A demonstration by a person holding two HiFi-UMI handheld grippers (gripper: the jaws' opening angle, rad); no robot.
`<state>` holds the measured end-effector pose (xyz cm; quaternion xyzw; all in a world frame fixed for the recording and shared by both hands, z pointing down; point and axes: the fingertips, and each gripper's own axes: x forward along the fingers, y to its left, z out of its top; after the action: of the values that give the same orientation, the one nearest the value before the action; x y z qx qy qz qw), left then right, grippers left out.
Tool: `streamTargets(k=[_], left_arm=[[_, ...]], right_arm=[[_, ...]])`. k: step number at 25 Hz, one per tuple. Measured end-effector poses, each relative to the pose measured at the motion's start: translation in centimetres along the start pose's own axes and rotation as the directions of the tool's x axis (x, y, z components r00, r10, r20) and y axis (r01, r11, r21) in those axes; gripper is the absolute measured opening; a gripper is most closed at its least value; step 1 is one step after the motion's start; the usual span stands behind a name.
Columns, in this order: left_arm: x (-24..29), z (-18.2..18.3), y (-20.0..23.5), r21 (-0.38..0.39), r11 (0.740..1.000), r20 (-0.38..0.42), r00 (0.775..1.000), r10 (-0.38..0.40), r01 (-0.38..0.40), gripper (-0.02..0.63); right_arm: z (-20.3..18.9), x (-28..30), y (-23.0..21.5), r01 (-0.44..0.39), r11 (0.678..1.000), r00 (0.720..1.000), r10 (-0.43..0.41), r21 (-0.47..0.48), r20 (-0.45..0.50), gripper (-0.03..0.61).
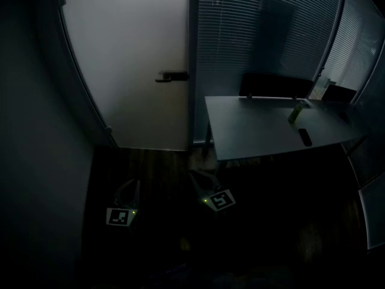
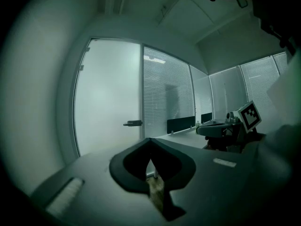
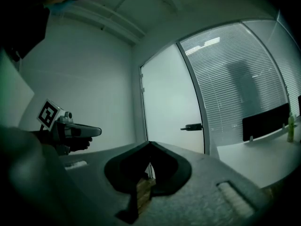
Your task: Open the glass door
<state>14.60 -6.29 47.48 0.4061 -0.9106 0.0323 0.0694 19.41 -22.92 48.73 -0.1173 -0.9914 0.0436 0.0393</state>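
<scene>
Frosted glass door [image 1: 129, 71] stands closed beside a grey desk [image 1: 258, 131]; left tool [image 2: 150, 142] and right tool [image 3: 150, 145] are clenched empty.

Surfaces: pale frosted matt glass door [image 1: 132, 59] with dark matt lever handle [image 1: 172, 76] — smooth grey matt bench [image 1: 258, 131]; dark wood-grain floor [image 1: 156, 164].

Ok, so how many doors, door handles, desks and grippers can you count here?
door: 1
handle: 1
desk: 1
grippers: 2, the left gripper and the right gripper
total: 5
</scene>
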Motion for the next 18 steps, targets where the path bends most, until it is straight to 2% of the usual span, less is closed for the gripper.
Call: streamTargets(k=[18], left_arm=[[9.1,1.7,2.1,0.043,0.997,-0.009,0.998,-0.060,0.061,0.002]], right_arm=[[-0.3,5.2,-6.1,0.065,0.997,0.998,-0.065,0.029,0.022,0.002]])
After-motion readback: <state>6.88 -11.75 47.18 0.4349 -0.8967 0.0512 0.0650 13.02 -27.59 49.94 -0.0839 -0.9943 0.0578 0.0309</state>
